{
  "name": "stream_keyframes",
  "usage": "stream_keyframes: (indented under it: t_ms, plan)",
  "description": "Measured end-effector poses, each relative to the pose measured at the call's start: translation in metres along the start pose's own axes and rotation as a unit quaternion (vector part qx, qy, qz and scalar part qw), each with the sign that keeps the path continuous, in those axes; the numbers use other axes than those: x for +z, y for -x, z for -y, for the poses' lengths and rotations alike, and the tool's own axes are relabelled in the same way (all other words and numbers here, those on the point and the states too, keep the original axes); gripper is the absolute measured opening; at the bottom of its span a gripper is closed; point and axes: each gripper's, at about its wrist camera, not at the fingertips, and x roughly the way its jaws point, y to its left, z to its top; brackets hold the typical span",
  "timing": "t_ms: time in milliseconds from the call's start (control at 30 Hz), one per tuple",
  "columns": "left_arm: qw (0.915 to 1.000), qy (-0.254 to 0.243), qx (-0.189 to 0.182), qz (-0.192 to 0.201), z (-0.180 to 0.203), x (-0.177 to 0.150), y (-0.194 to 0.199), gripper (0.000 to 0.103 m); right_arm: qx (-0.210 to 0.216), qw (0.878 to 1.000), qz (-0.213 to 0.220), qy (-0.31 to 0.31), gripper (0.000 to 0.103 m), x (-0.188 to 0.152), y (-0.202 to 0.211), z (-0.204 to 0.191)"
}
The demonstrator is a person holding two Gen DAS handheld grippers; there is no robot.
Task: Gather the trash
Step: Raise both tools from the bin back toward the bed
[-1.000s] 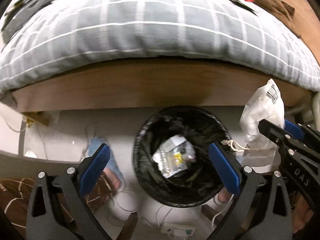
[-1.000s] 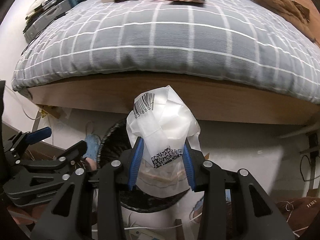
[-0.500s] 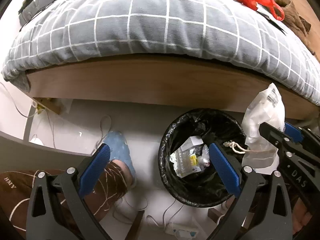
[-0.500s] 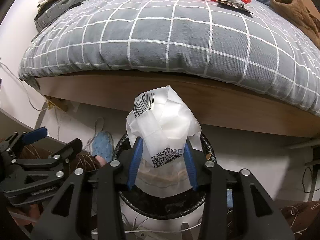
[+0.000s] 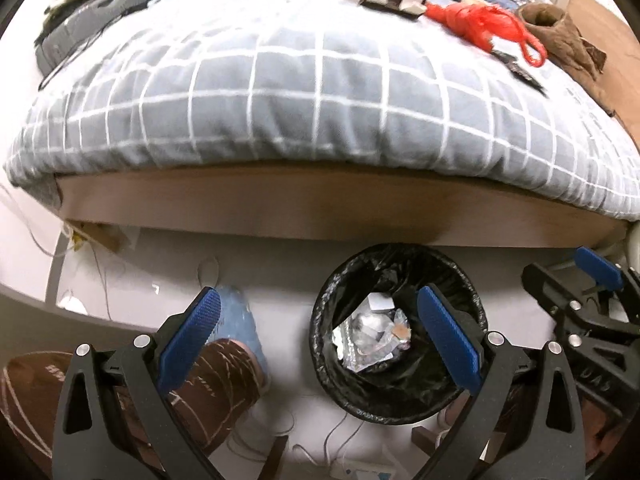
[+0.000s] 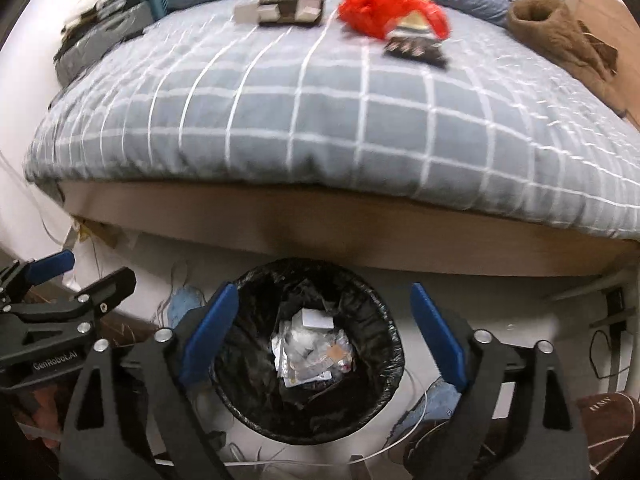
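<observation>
Release step over round bin w/ black plastic liner (image 6: 372, 308): right gripper (image 6: 324, 332) jaws have just been opening, nothing between; crumpled white wrappers (image 6: 312, 348) lie in the bin. Left gripper (image 5: 320, 344) wide open, empty. Next, probably: fetch red mesh bag (image 6: 380, 6) and flat dark packets (image 6: 416, 50) off grey checked duvet (image 6: 320, 120). Legible: "GenRobot.AI" on left gripper.

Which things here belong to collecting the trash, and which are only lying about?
Belong to the job:
- trash bin with black liner
- wrappers inside it
- right gripper, open and empty

Just lying about:
- brown garment
- cables on the floor
</observation>
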Motion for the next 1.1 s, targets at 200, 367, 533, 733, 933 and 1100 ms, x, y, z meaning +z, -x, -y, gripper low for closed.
stream_keyframes:
  t_ms: [200,367,533,733,933,1100]
  plan:
    - [0.9996,-0.014,-0.01,0.021,0.018,0.013,0.022,0.097,-0.031,0.999,0.03,-0.002,0.095,0.009,0.027,0.013]
    - [0.9992,-0.022,-0.012,0.031,0.031,0.027,0.035,0.097,-0.055,0.996,0.06,-0.023,0.095,0.026,0.05,0.038]
    - [0.9987,-0.023,-0.009,0.044,0.037,0.049,0.046,0.097,-0.063,0.994,0.083,-0.035,0.095,0.051,0.066,0.058]
    - [0.9975,-0.028,-0.001,0.065,0.042,0.082,0.055,0.097,-0.07,0.992,0.098,-0.036,0.095,0.083,0.073,0.078]
    - [0.9971,-0.02,-0.004,0.073,0.043,0.124,0.052,0.097,-0.075,0.99,0.11,-0.041,0.095,0.119,0.068,0.102]
    - [0.9964,-0.02,-0.006,0.082,0.052,0.165,0.044,0.097,-0.071,0.989,0.122,-0.038,0.095,0.149,0.059,0.114]
